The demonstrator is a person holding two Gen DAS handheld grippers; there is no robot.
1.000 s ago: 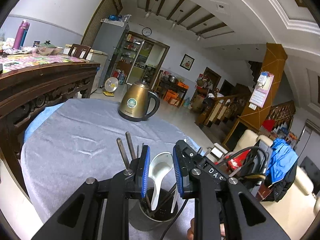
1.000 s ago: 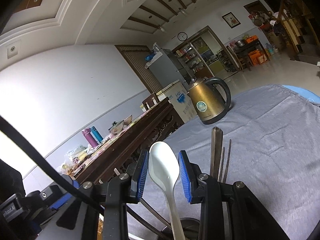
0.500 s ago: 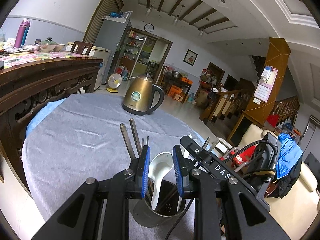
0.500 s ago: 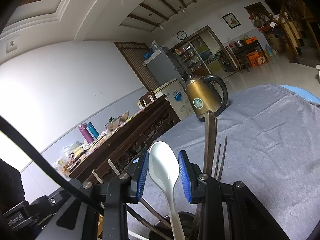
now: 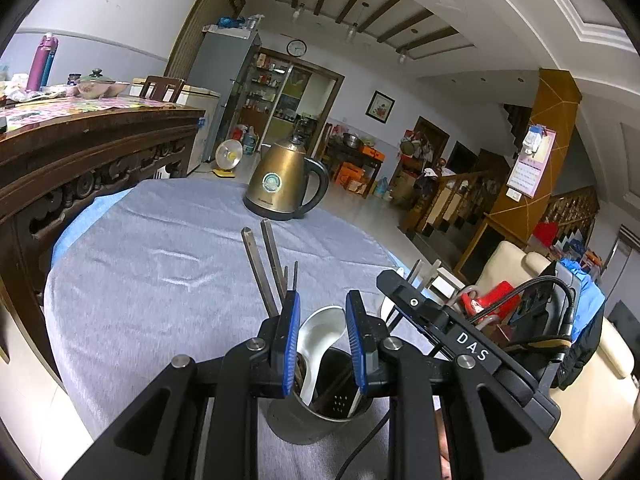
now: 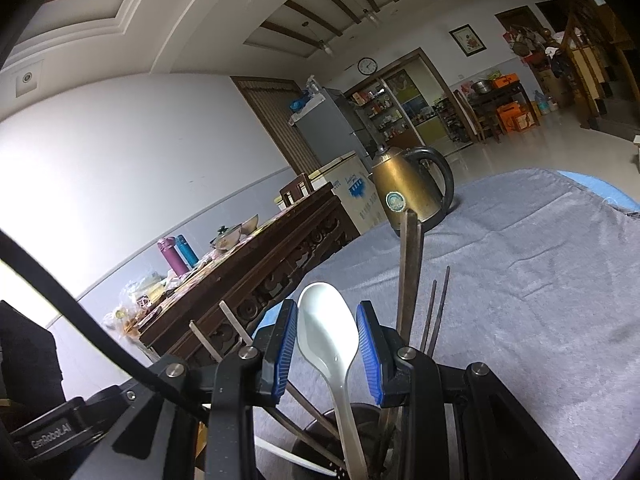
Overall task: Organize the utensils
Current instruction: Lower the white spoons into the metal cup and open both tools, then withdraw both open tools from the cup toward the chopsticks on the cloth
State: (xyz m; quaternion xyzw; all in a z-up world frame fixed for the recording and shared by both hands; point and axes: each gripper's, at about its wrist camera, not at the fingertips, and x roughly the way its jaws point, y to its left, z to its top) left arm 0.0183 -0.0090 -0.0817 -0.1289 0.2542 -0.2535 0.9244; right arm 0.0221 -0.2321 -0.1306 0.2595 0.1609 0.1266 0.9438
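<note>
A round metal utensil holder (image 5: 316,416) stands on the grey cloth, close under both grippers. It holds a white ceramic spoon (image 6: 329,332), bowl up, flat metal handles (image 5: 264,264), thin chopsticks (image 6: 436,308) and pale sticks (image 6: 216,332). The spoon also shows in the left wrist view (image 5: 322,332). My left gripper (image 5: 322,342) is open above the holder's rim, the spoon bowl between its blue pads without contact. My right gripper (image 6: 328,354) is open, its pads either side of the spoon bowl with small gaps. The holder's rim shows dark below it (image 6: 360,412).
A brass electric kettle (image 5: 286,178) stands at the far side of the cloth-covered round table (image 5: 140,248). A carved dark wood table (image 5: 84,148) with bottles and bowls stands left. A cream sofa with clothes (image 5: 560,320) is at right.
Both grippers have drawn back and tilted slightly; the kettle sits lower in the left view. The spoon stays standing in the holder, both grippers staying open.
</note>
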